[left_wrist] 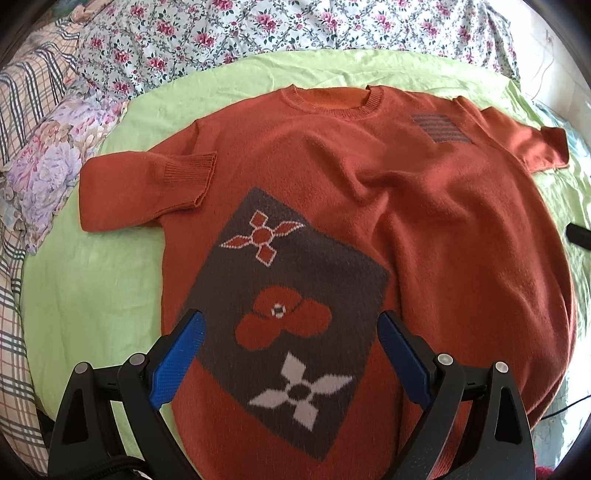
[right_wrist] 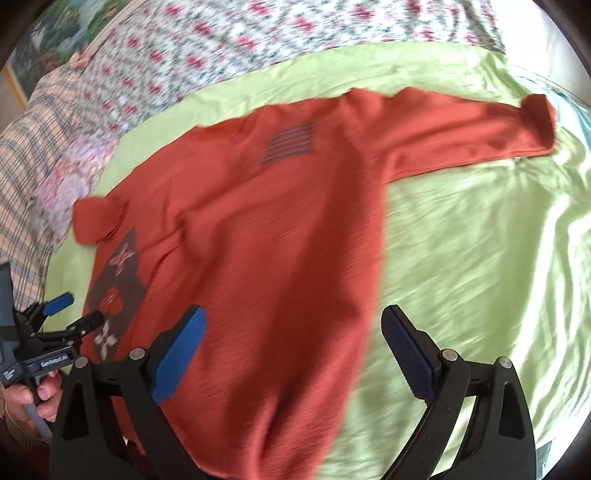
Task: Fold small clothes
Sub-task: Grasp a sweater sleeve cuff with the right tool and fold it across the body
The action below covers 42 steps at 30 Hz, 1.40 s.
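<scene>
An orange knit sweater (left_wrist: 369, 192) lies flat, front up, on a light green sheet (left_wrist: 92, 295). It has a dark grey patch with flower motifs (left_wrist: 284, 314) and a small striped patch (left_wrist: 439, 127) near the shoulder. Its left sleeve (left_wrist: 147, 188) is folded in; its right sleeve (right_wrist: 461, 129) stretches out. My left gripper (left_wrist: 291, 339) is open above the grey patch, holding nothing. My right gripper (right_wrist: 291, 339) is open above the sweater's lower right side (right_wrist: 277, 295), holding nothing. The left gripper also shows in the right wrist view (right_wrist: 74, 310).
Floral bedding (left_wrist: 258, 33) lies along the far side. Plaid fabric (left_wrist: 22, 110) and a pale flowered pillow (left_wrist: 48, 162) sit at the left. Green sheet spreads to the right of the sweater (right_wrist: 480, 258). A dark object (left_wrist: 580, 234) shows at the right edge.
</scene>
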Tool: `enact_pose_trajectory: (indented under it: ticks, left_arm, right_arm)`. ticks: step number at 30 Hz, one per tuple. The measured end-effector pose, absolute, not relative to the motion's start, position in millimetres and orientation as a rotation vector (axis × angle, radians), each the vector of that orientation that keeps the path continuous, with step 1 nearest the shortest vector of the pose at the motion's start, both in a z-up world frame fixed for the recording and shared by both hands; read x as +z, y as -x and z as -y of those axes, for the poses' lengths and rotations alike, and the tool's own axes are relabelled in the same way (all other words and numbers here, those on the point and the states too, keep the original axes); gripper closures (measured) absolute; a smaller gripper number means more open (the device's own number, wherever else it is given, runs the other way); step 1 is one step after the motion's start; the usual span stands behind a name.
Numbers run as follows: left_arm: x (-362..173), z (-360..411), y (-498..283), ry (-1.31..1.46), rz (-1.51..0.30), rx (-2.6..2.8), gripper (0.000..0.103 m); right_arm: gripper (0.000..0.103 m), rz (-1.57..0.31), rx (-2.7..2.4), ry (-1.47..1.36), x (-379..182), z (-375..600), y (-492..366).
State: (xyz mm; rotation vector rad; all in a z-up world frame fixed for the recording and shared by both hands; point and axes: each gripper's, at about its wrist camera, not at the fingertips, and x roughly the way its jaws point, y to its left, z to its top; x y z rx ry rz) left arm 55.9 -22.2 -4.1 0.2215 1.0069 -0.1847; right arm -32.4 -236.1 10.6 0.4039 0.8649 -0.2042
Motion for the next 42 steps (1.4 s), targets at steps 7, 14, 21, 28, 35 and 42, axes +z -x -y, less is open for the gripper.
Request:
enact_pose_trajectory:
  ticks: [7,14,21,28,35,42]
  left_arm:
    - [-9.3,24.2,-71.8,-0.223,-1.02,-0.17,0.008]
    - [-21.7,33.2,-82.0,-0.233,-1.056,-0.176,0.008]
    - [-31.7,41.1,-92.2,-0.234,-1.083,-0.181,0.008]
    - [-38.4,51.8,-94.2,-0.246,-1.105,-0.201,0.008]
    - [-40.4,47.0,-90.7,-0.222,-1.104,-0.21,0.008]
    - [-38.7,26.5,-88.0,-0.172,-1.087,-0.192,0.008]
  right_arm:
    - [0.007,-0.832,-0.324,-0.504,23.9,327.3,36.9]
    - [0.008,-0.728,-0.517,-0.583,55.7,454.6,32.7]
    - [0.027,-0.612,-0.662,-0.772,65.9,577.6,20.5]
    - [0.055,-0.611,-0.663,-1.002,33.0,639.6,-4.6]
    - [0.095,-0.589,-0.599,-0.885,50.2,611.5,-15.3]
    - [0.096,-0.629,-0.314,-0.757,64.3,485.1,-63.2]
